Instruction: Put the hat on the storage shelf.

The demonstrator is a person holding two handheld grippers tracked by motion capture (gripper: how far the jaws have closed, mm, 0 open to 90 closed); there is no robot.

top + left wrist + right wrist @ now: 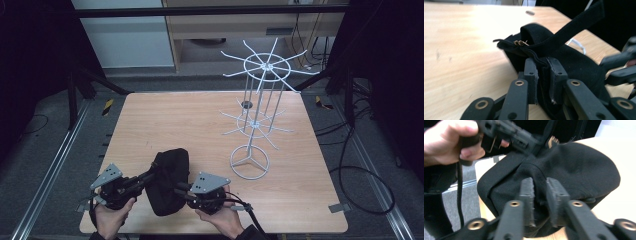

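Observation:
A black cloth cap (167,177) lies near the table's front edge, between my two grippers. My left gripper (149,176) is shut on the cap's rear edge (543,65), just below its brass buckle (521,43). The back strap (579,23) rises from there toward the upper right. From the other side, my right gripper (178,189) pinches a fold of the cap's crown (539,191) between its pads. The right gripper view also takes in the left gripper (506,135) and the hand (451,140) holding it, just beyond the cap.
A white wire display rack (257,107) with two tiers of radiating hooks stands on a ring base (249,162) at the table's right. The wooden table (165,120) has bare surface behind the cap. Black frame legs and cables flank the table.

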